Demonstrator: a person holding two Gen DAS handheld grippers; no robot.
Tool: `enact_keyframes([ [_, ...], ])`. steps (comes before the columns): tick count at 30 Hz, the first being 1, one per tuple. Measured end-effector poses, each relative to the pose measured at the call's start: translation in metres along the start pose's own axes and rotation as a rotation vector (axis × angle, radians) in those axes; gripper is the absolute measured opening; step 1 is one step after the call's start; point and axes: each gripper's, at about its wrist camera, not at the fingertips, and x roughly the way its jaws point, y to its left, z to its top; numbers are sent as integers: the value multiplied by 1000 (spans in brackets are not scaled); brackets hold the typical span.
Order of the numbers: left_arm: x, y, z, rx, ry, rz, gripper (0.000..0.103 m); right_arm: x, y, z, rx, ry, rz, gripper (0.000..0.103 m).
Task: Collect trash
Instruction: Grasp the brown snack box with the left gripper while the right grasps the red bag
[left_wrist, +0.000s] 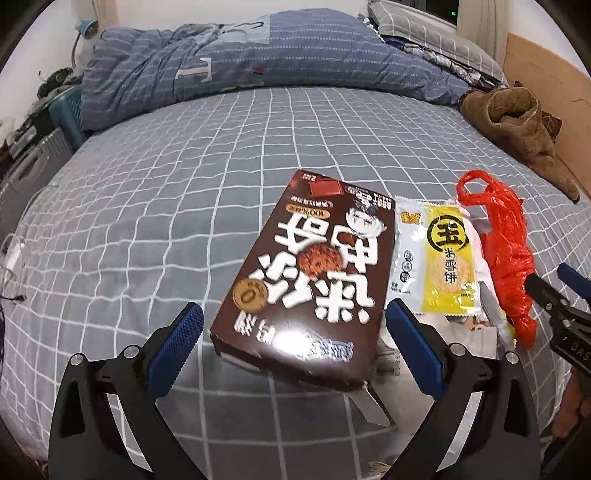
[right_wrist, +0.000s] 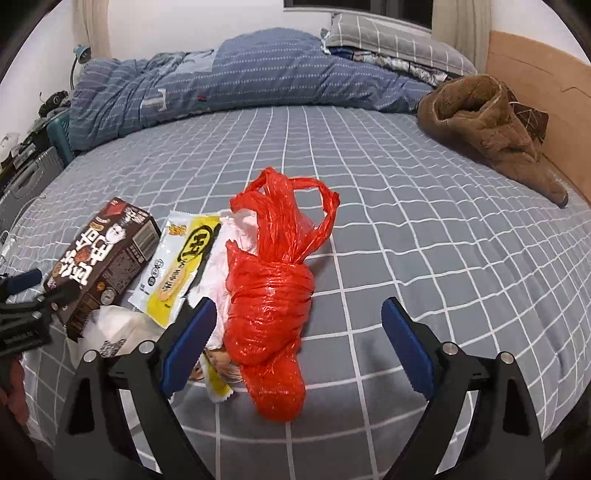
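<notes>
- Left gripper (left_wrist: 294, 338) is hovering with jaws spread wide, empty, framing the brown snack box (left_wrist: 314, 273) on the bed (left_wrist: 147, 206).
- Right gripper (right_wrist: 299, 332) is gaping, holding nothing, with the red plastic bag (right_wrist: 269, 314) lying between its jaws.

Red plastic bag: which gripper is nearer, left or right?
Right. The right gripper is open with the red plastic bag between its fingers. The left gripper is off to the side, straddling the brown box.
</notes>
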Motion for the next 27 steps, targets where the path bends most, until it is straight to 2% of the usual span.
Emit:
enact_keyframes([
  [7, 11, -4, 14, 80, 41, -52, 97, 12, -1, 4, 5, 23, 2, 87],
  [10, 15, -8, 18, 107, 44, -42, 97, 18, -2, 5, 8, 35, 4, 87],
  [21, 40, -10, 18, 119, 96, -62, 97, 30, 1, 4, 14, 77, 45, 79],
  [24, 42, -8, 18, 109, 93, -68, 97, 32, 2, 4, 15, 94, 72, 70],
  [27, 41, -8, 16, 100, 81, -76, 96, 34, 5, 3, 4, 110, 105, 48],
])
